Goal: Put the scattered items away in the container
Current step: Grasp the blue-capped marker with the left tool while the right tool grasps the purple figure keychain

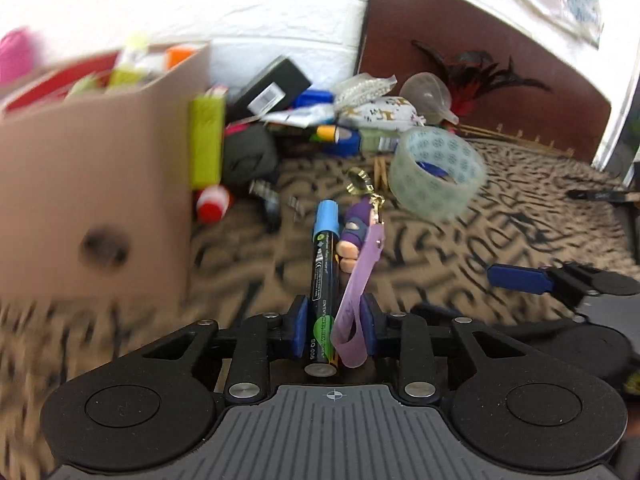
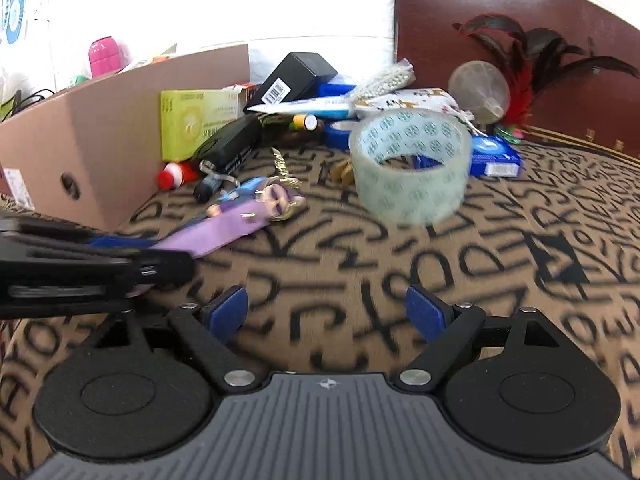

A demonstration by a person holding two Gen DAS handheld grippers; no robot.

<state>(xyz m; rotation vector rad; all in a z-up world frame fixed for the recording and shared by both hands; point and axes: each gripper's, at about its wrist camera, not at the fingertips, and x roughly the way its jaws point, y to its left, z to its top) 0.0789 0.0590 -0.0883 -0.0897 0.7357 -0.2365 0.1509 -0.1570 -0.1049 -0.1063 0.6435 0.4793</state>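
Between the blue pads of the left gripper sat a black marker and the lilac strap of a keychain figure, the jaws drawn nearly together and pinching both. Marker and strap ran lengthwise straight out from the jaws, blue cap foremost, so the pair lay in line with the gripper. Off to that gripper's left, just beside it, stood the cardboard box, already holding bright things; I judged the carry would be a short swing leftward over its rim. Out ahead on the lettered cloth stood a tape roll, near the clutter along the far edge. It lay nearer the right gripper, which hung wide open and empty, pointing at it.
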